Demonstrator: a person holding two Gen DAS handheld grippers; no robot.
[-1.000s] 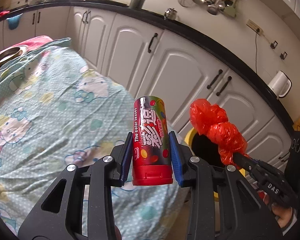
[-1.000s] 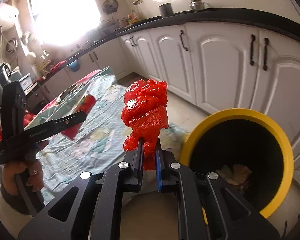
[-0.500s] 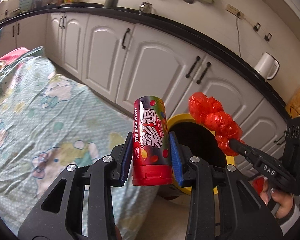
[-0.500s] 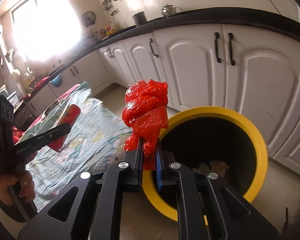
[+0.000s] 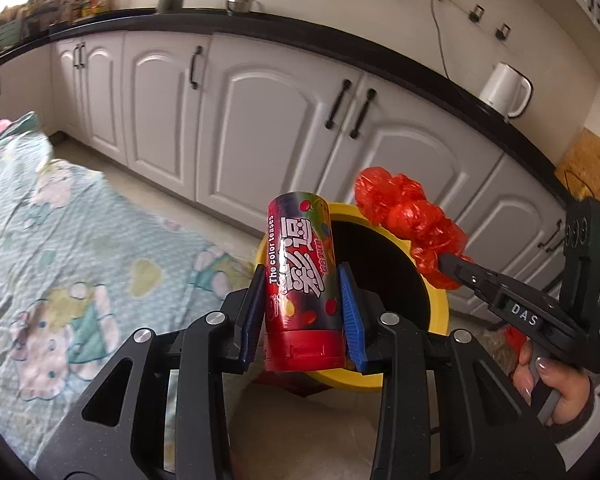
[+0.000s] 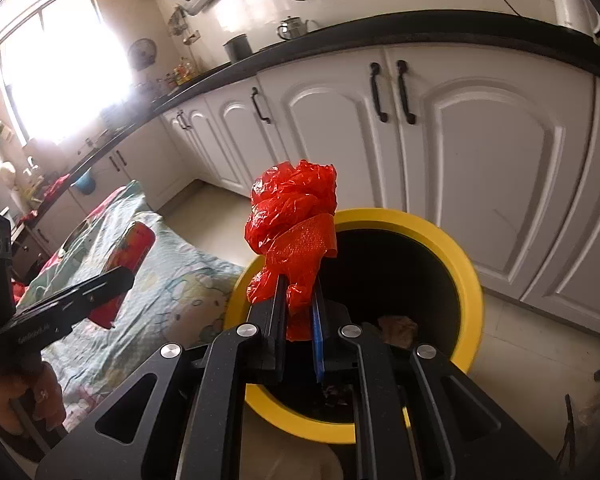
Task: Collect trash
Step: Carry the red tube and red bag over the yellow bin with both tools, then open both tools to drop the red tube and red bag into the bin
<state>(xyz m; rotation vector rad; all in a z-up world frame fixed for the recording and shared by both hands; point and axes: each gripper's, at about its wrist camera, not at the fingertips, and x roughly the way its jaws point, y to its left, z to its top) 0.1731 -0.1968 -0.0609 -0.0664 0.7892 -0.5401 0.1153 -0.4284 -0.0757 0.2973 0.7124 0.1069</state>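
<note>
My left gripper [image 5: 300, 280] is shut on a red candy can [image 5: 302, 276] with colourful print, held upright just before the near rim of a yellow trash bin [image 5: 440, 308]. My right gripper [image 6: 298, 288] is shut on a crumpled red plastic bag [image 6: 294, 216], held over the bin's near left rim [image 6: 470, 288]. The bag also shows in the left wrist view [image 5: 408, 216], above the bin's right side. The can shows in the right wrist view [image 6: 130, 248], left of the bin. Some trash [image 6: 398, 326] lies inside the bin.
A table with a cartoon-print cloth [image 5: 60, 264] stands left of the bin. White kitchen cabinets [image 5: 260, 120] with a black countertop run behind. A white kettle [image 5: 504, 90] stands on the counter at the right. The floor [image 6: 520, 352] is tiled.
Both grippers have moved from over the table toward the bin. The bin now sits closer and more centred in both views. Both grips are unchanged.
</note>
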